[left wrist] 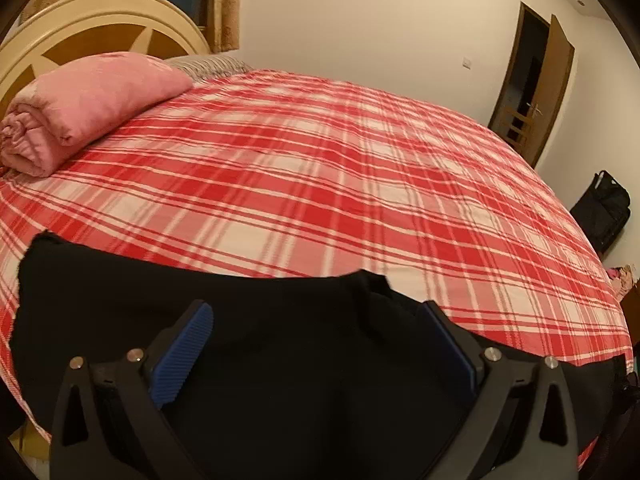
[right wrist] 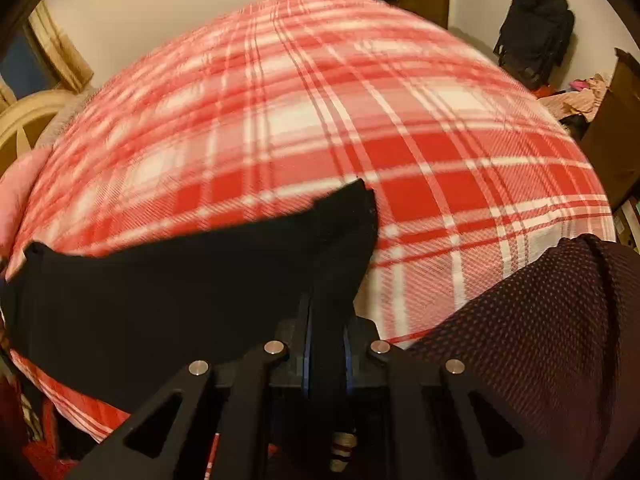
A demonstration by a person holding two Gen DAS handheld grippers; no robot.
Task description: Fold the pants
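Red plaid bedspread [left wrist: 320,168], rolled pink blanket [left wrist: 80,108], cream headboard [left wrist: 100,20], black bag [left wrist: 604,210], brown door [left wrist: 536,92]

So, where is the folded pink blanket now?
The pink blanket lies at the upper left of the left wrist view, on the plaid bedcover beside the headboard.

No text, label, brand, number or sign can be read in either wrist view.
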